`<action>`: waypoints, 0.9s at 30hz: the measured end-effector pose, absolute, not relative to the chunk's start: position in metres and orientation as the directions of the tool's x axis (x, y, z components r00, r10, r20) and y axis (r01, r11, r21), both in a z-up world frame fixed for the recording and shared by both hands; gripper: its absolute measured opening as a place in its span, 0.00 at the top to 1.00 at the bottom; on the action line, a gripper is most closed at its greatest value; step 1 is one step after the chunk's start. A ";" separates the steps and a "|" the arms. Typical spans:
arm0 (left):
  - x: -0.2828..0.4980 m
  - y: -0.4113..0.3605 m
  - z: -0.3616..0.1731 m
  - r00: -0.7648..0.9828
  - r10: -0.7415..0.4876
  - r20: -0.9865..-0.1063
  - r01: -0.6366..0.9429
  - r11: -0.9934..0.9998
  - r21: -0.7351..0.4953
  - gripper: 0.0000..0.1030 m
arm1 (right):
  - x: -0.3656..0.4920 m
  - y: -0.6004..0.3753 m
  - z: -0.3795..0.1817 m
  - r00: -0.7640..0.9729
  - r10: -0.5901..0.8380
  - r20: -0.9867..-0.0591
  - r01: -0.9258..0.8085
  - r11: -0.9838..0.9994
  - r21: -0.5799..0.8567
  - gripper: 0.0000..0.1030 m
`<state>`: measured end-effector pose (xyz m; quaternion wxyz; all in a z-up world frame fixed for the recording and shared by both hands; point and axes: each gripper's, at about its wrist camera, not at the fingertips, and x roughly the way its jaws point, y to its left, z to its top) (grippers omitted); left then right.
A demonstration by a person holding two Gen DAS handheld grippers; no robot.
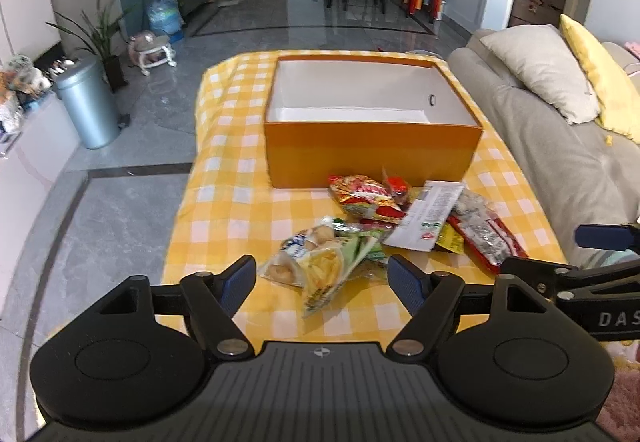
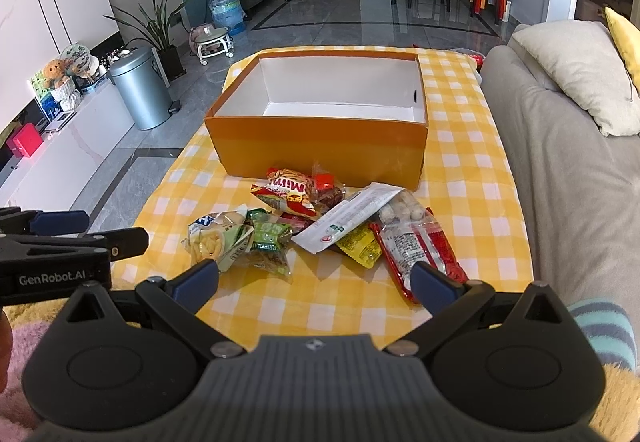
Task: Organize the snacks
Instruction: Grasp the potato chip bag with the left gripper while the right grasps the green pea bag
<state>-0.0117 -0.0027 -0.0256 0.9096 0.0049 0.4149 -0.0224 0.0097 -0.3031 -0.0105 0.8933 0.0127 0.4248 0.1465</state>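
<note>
Left gripper (image 1: 322, 278): jaws spread wide, blue pads apart, nothing pressed between them, angled downward toward 12 o'clock. Right gripper (image 2: 314, 280): jaws likewise wide, apparently gripping nothing, angled downward, alongside its partner at 3 o'clock.

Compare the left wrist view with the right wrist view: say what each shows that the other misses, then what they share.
Only the left wrist view shows the left gripper head-on, open over the green snack bag. Only the right wrist view shows the red box on the white counter and a stuffed bear. Both show the orange box, the snack pile and the checked cloth.
</note>
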 end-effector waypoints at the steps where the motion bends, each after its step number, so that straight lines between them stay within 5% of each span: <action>1: -0.010 -0.003 -0.027 0.647 -0.050 -0.761 0.050 0.998 -0.023 0.20 | 0.010 -0.304 -0.012 0.598 0.274 -0.753 -0.250 0.957 0.149 0.08; 7: -0.005 -0.004 -0.033 0.611 -0.078 -0.787 0.073 0.996 -0.042 0.29 | 0.023 -0.306 -0.023 0.582 0.259 -0.770 -0.235 0.961 0.146 0.19; 16: 0.028 0.001 -0.045 0.535 -0.113 -0.838 0.075 0.993 -0.086 0.29 | 0.048 -0.303 -0.045 0.538 0.315 -0.782 -0.271 0.943 0.194 0.28; 27: 0.075 0.031 -0.067 0.441 -0.139 -0.887 -0.156 0.961 -0.228 0.27 | 0.082 -0.273 -0.074 0.463 0.368 -0.806 -0.365 0.908 0.204 0.51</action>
